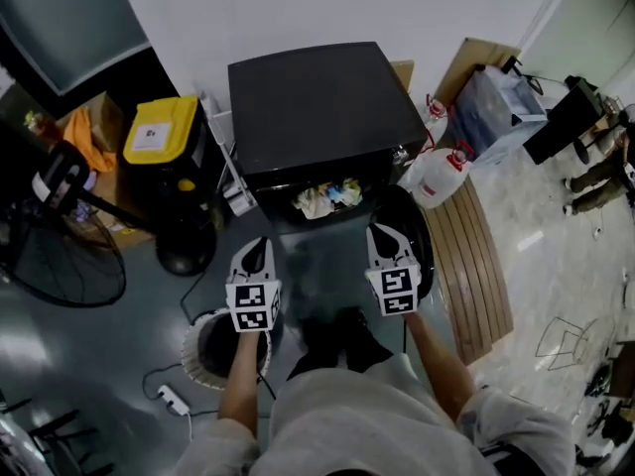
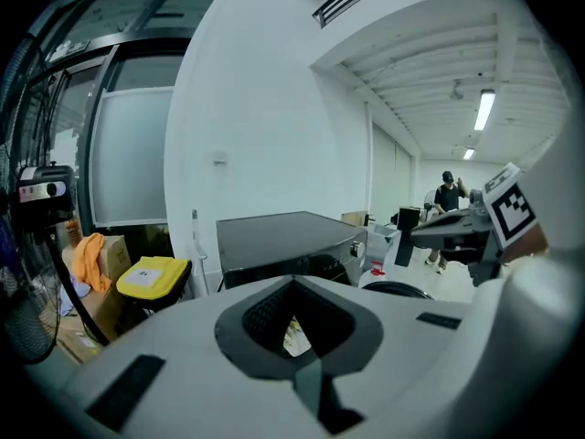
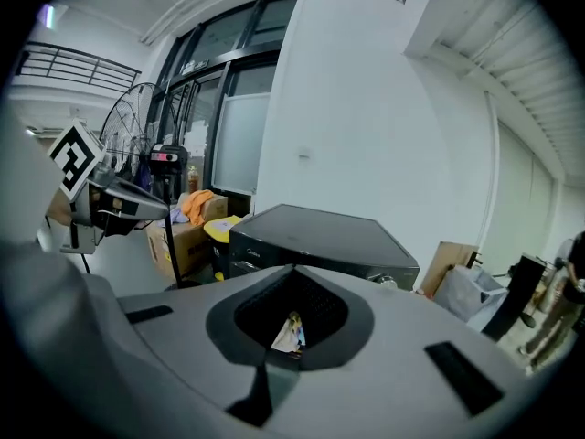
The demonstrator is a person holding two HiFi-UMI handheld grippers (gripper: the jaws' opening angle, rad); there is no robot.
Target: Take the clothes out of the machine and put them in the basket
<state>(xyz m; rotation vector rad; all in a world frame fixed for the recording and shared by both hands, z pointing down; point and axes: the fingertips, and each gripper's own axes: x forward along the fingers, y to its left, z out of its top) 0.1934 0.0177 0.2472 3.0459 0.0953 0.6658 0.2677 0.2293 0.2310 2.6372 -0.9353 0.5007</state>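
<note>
Clothes [image 1: 327,198] have yet to reach the basket [image 1: 190,350], which sits by the person's left arm and looks empty, as far as its dark inside shows. Just ahead, the left gripper [image 1: 255,251] and right gripper [image 1: 382,238] point at the machine [image 1: 317,102], each with jaws pressed together on nothing. Beyond them the pale bundle lies in the machine's open mouth. All the unloading appears left to do.

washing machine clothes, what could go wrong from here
Both the left gripper and right gripper are shut in front of the black washing machine; unless they open, they may push the pale clothes deeper. The white ribbed basket sits low by the person's left arm, with a black cable on the floor; a dangling garment could miss or snag.
</note>
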